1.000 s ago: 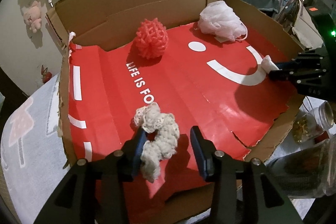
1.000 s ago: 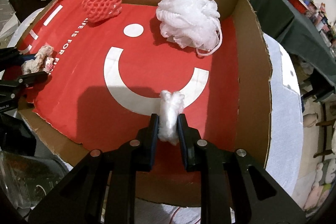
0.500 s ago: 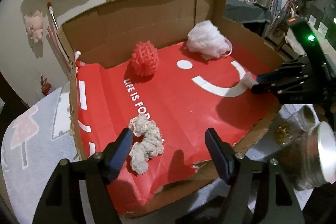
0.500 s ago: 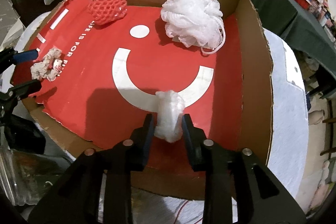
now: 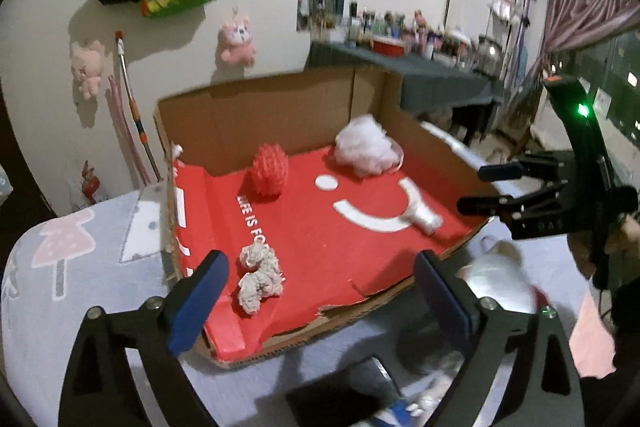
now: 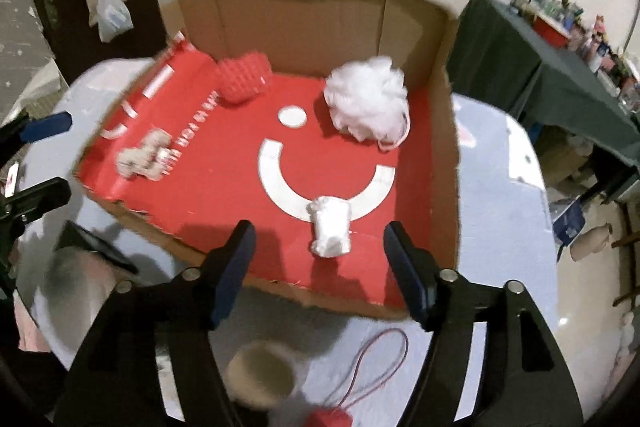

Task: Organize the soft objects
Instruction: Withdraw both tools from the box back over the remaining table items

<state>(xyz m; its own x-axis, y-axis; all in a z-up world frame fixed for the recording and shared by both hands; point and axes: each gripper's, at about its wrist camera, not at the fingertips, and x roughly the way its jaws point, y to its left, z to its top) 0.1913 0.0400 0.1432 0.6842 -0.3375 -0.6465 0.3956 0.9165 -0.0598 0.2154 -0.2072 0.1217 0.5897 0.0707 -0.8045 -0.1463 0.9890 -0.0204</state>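
Note:
A cardboard box (image 5: 280, 107) (image 6: 304, 23) with a red smiley floor holds several soft things. A beige knitted piece (image 5: 259, 278) (image 6: 143, 159) lies near its front left. A small white foam piece (image 6: 330, 227) (image 5: 425, 218) lies on the smile near the front right. A red mesh ball (image 5: 269, 171) (image 6: 242, 77) and a white bath pouf (image 5: 366, 151) (image 6: 366, 99) sit at the back. My left gripper (image 5: 320, 299) is open and empty, pulled back outside the box's front edge. My right gripper (image 6: 318, 259) is open and empty, just behind the foam piece.
The box stands on a pale patterned cloth (image 5: 72, 267). A jar (image 6: 260, 371), a red string (image 6: 380, 359) and a dark flat object (image 5: 340, 395) lie in front of the box. Plush toys hang on the wall (image 5: 238, 41). A dark cluttered table (image 6: 560, 79) stands at the right.
Both grippers opened wide, let go of the knitted piece and the foam piece, and drew back and up out of the box. Both pieces now lie on the red floor.

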